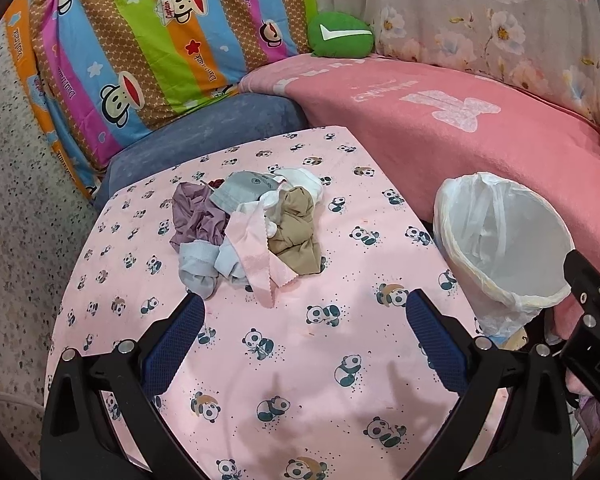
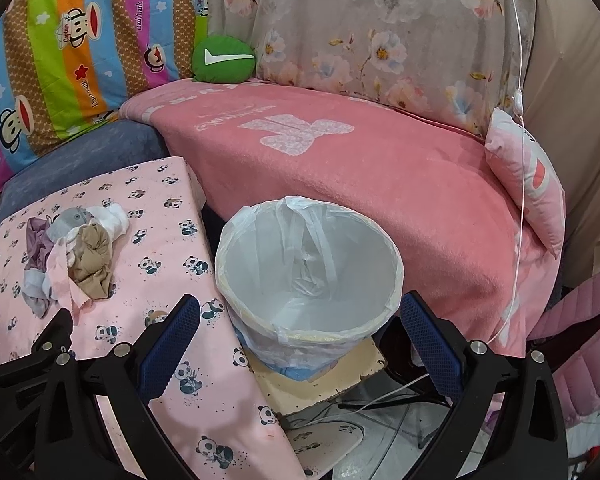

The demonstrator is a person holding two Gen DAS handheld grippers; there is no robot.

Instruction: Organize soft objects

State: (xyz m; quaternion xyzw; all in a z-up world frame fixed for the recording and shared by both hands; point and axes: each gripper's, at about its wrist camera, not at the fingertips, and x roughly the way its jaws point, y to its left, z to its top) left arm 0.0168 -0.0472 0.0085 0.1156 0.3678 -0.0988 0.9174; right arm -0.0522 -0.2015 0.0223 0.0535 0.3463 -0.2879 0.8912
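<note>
A pile of small soft garments [image 1: 248,232] lies on the panda-print pink cloth [image 1: 300,360]: purple, grey, white, tan, pale blue and pink pieces tangled together. My left gripper [image 1: 305,307] hovers open just in front of the pile, holding nothing. To the right stands a bin lined with a white plastic bag [image 1: 504,240]; the bin [image 2: 312,268] looks empty inside. My right gripper [image 2: 300,308] is open above the bin's near rim, with nothing in it. The garment pile [image 2: 72,256] sits far left in the right wrist view.
A pink blanket [image 2: 380,184] covers the sofa behind the bin, with a green round cushion [image 1: 340,35] and striped cartoon cushion [image 1: 140,40] at the back. A small pink pillow [image 2: 528,184] lies at right. The bin stands on a low board [image 2: 332,376] over a floor with cables.
</note>
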